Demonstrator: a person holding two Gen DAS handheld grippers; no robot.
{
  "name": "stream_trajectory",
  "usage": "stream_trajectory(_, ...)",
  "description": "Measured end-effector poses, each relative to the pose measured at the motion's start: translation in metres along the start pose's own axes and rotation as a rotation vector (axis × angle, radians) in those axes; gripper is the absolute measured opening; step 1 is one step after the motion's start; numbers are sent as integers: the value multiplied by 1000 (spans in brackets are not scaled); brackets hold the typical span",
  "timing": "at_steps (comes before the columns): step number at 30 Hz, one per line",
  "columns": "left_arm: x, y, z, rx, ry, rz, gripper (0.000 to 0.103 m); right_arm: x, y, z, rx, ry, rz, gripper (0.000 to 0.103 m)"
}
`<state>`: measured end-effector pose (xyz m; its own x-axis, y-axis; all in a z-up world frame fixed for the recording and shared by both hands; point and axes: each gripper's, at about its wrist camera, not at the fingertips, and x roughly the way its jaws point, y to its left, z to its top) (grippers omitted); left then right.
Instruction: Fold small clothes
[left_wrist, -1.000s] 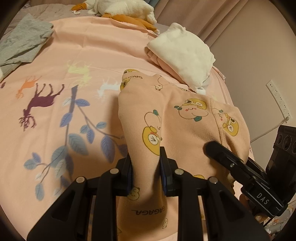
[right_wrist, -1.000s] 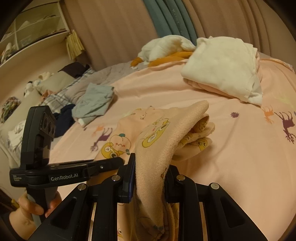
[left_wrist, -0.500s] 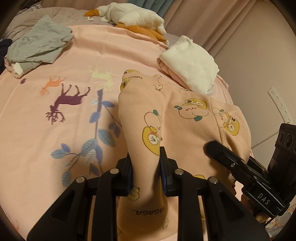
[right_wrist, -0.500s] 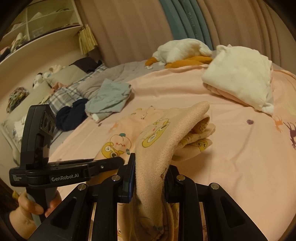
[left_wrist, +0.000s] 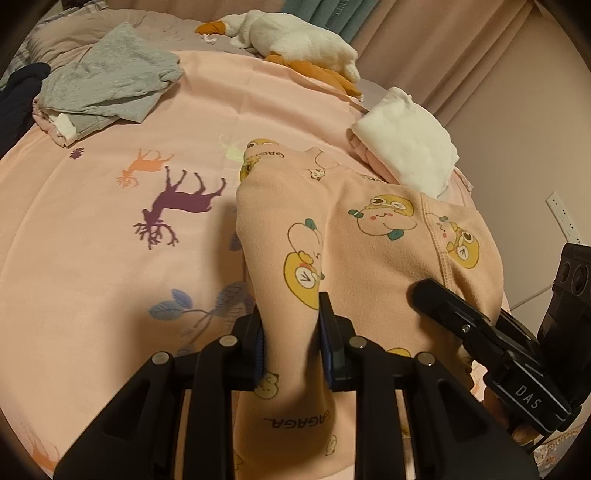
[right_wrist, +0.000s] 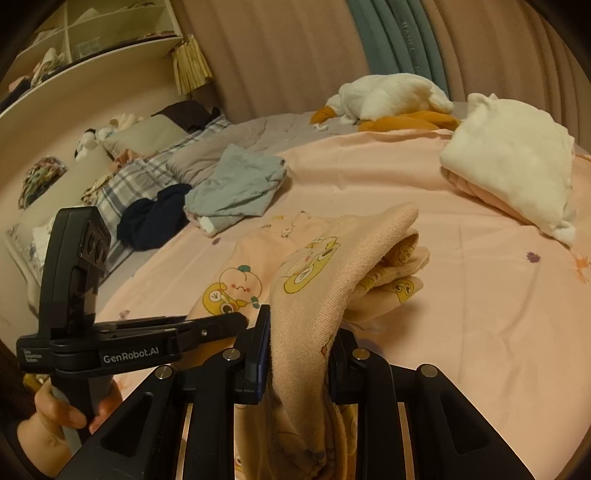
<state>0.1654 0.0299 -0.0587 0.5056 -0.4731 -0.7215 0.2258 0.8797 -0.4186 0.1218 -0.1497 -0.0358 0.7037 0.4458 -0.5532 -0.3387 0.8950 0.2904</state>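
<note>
Peach fleece garment (left_wrist: 369, 258), bunched, pinched in both claws

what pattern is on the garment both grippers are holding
The garment is peach-pink with yellow cartoon characters holding clocks; clearest in the left wrist view.

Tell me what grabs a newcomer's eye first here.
The peach cartoon-print garment dominates the foreground, clamped by both the left gripper and the right gripper above the pink deer-print bedsheet. Behind it lie a folded white garment, near the bed's far edge, and a white goose plush.
</note>
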Motion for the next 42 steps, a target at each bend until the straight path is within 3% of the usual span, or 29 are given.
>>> stream_trajectory(21,18,37,5,-44,29,45,24,40,9,1,-4,61,24,26)
stream_trajectory(42,34,41,2,-68,62,64,24,58,2,-4,28,101,24,26)
